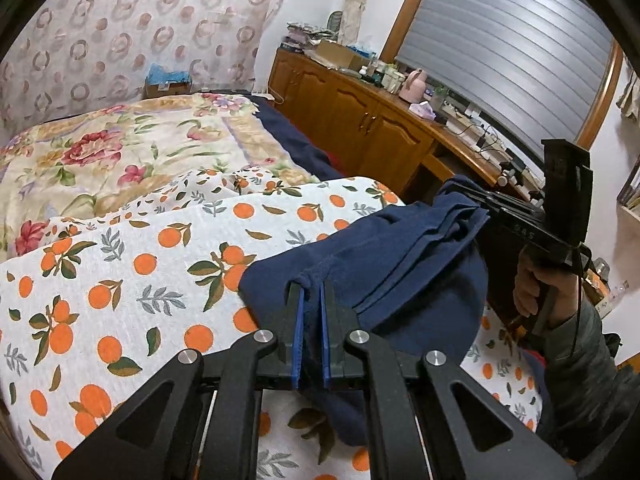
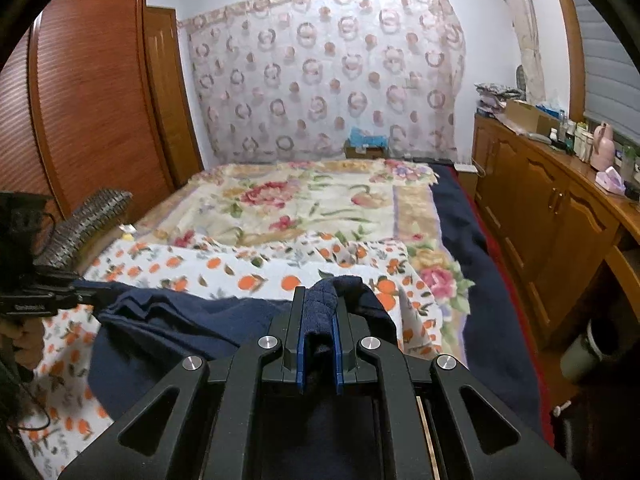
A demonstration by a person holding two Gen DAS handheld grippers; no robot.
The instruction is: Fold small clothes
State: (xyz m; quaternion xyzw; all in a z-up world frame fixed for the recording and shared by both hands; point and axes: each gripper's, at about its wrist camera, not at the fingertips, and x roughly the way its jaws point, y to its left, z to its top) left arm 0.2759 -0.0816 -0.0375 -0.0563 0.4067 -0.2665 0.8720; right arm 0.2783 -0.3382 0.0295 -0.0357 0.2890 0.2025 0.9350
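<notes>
A dark blue garment (image 1: 400, 264) hangs stretched between my two grippers above the orange-print sheet (image 1: 132, 264). In the left wrist view my left gripper (image 1: 312, 292) is shut on one edge of the cloth, which bunches between the blue pads. My right gripper (image 1: 476, 200) appears there at the right, held by a hand (image 1: 532, 284), pinching the far corner. In the right wrist view my right gripper (image 2: 318, 300) is shut on a thick fold of the blue garment (image 2: 180, 320), and my left gripper (image 2: 90, 292) holds the other end at the left.
The bed carries a floral blanket (image 2: 312, 200) beyond the orange-print sheet (image 2: 256, 268). A wooden cabinet (image 2: 552, 216) with bottles and boxes runs along the right side. A wooden wardrobe (image 2: 92, 92) stands at the left. A patterned curtain (image 2: 320, 68) covers the far wall.
</notes>
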